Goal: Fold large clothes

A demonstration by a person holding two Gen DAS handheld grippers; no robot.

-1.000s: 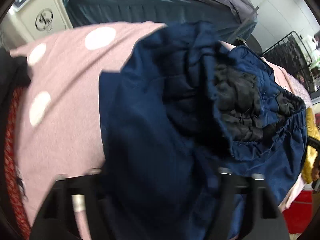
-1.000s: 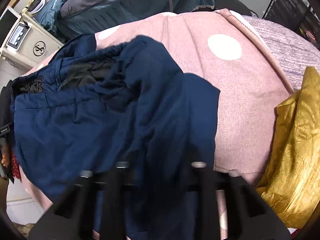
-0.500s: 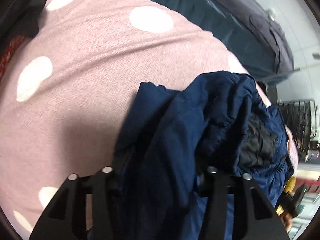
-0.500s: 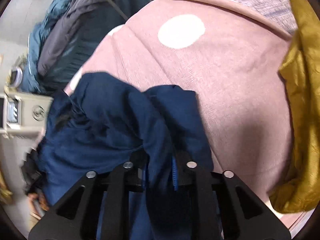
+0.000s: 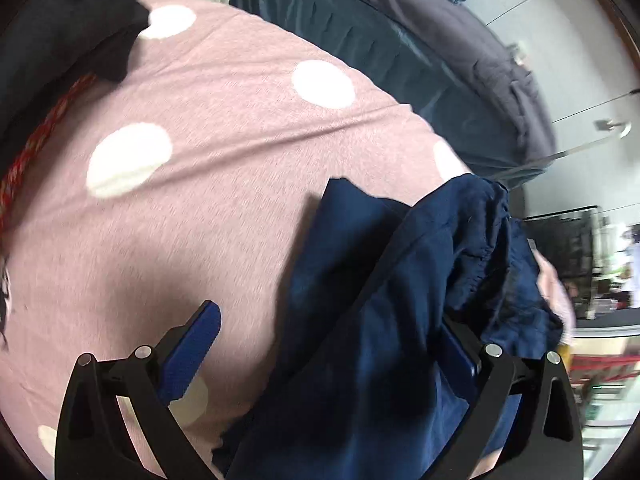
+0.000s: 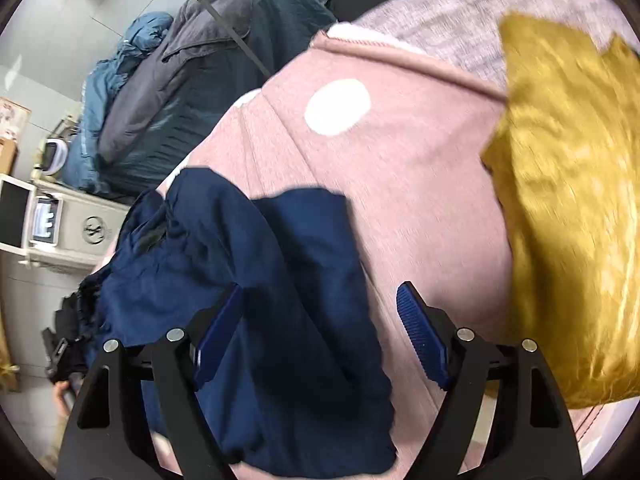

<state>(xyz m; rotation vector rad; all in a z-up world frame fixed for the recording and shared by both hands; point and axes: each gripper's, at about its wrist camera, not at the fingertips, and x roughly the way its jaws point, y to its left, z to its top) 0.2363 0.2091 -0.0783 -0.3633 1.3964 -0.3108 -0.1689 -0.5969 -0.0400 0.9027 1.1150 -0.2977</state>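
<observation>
Pink dotted bedspread (image 6: 420, 184), navy garment (image 6: 280, 300) (crumpled)

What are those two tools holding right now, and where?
Nothing. Both the left tool and right tool are open; the navy garment lies loose between their fingers on the pink polka-dot blanket.

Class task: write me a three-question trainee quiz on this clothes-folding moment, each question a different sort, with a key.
1. True or false: the right tool is clamped on the navy garment.
2. Multiple choice: what lies to the right of the garment in the right wrist view? A) a mustard-yellow cushion B) a wicker basket C) a green towel
3. Fill in: the garment lies on a pink blanket with white ____.

Key: 1 false, its fingers stand wide apart, as do those of the left tool. 2 A. 3 dots.
</observation>
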